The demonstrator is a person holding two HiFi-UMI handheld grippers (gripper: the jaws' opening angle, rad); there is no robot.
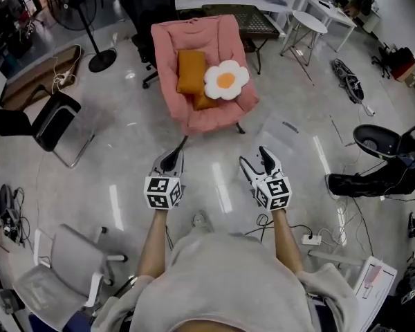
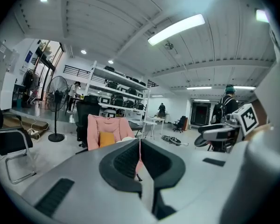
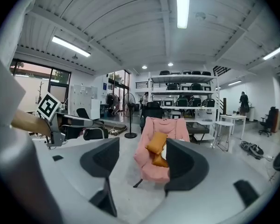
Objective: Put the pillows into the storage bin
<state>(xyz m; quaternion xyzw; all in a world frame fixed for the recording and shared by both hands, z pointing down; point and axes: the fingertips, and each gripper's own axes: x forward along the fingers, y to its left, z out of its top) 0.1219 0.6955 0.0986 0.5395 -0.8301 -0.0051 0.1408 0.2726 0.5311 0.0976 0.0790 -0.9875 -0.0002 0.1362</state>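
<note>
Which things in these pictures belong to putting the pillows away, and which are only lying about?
For the job: orange rectangular fabric pillows; white flower-shaped pillow with yellow centre; clear plastic storage bin; pink padded chair.
Lying about: black pedestal fan; black cantilever chair; white round stool; white power strip.

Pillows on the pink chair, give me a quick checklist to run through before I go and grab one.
1. Pillows in sight: ok. An orange pillow and an egg-shaped pillow lie on the pink chair.
2. Right tool open: ok, jaws apart, nothing between them.
3. Left tool open: not ok, jaws together.
4. Tools at the pillows: not ok, bare floor lies between.
5. Storage bin located: ok, on the floor, right of the chair in the head view.
6. Bin open on top: cannot tell.
</note>
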